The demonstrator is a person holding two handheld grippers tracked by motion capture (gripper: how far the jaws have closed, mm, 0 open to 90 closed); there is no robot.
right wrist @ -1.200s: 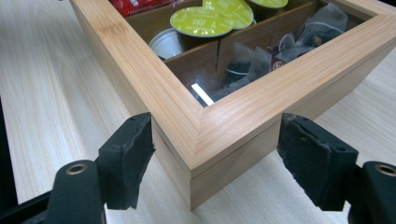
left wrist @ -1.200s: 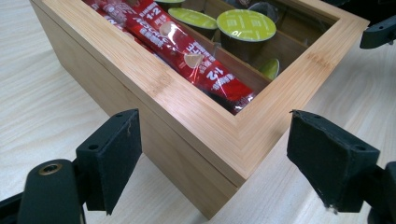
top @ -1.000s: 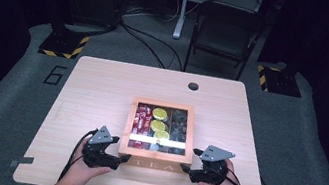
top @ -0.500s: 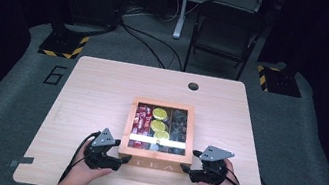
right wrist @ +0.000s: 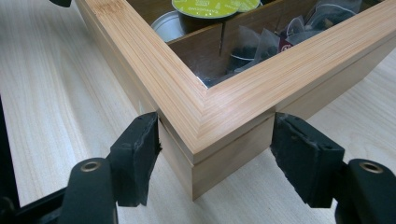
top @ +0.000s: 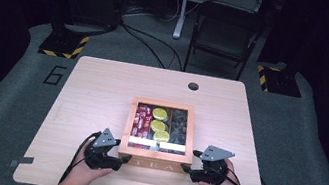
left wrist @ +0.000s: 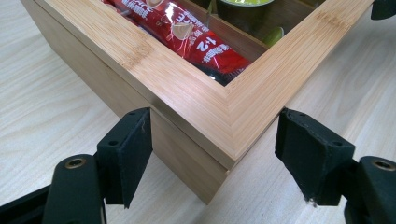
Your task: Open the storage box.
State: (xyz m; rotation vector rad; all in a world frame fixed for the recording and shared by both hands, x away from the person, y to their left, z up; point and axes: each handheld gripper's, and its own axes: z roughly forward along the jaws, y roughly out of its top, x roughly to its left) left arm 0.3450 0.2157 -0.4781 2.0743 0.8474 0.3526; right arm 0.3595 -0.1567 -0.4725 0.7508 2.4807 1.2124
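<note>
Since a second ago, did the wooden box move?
No. The wooden box sits the same way under the table's round hole.

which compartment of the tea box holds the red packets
The left compartment of the tea box, nearest the left gripper; the middle holds green-lidded pods, the right dark sachets.

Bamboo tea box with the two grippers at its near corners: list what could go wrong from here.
1. Both the left gripper and the right gripper straddle corners of the bamboo tea box diagonally, so closing jaws may slip off the edges.
2. The framed lid sits loose-looking above a seam; lifting may raise it alone.
</note>
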